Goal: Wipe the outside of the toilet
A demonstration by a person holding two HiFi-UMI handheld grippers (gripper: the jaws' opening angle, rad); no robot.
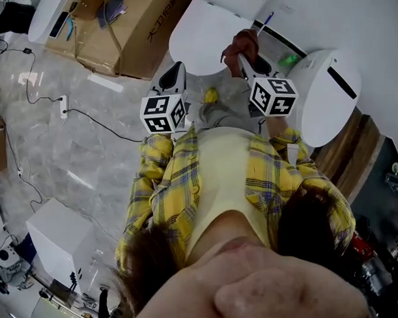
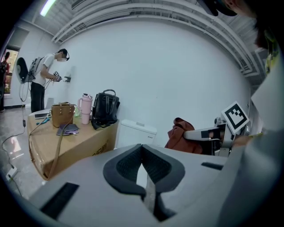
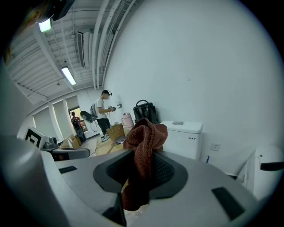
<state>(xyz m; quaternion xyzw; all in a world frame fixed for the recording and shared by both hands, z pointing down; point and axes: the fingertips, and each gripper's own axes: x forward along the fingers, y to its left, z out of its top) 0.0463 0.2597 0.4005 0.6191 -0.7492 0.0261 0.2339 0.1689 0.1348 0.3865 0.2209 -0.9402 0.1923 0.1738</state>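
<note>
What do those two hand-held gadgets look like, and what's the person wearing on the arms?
The left gripper and right gripper are smooth light grey moulded bodies, with dark grey textured pads lining the jaws. Each carries a white cube printed with black square markers. The sleeves are yellow plaid with grey and white stripes.

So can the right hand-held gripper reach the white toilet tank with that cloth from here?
Probably yes: the right hand-held gripper holds the cloth pinched, and nothing stands between it and the toilet tank ahead.
</note>
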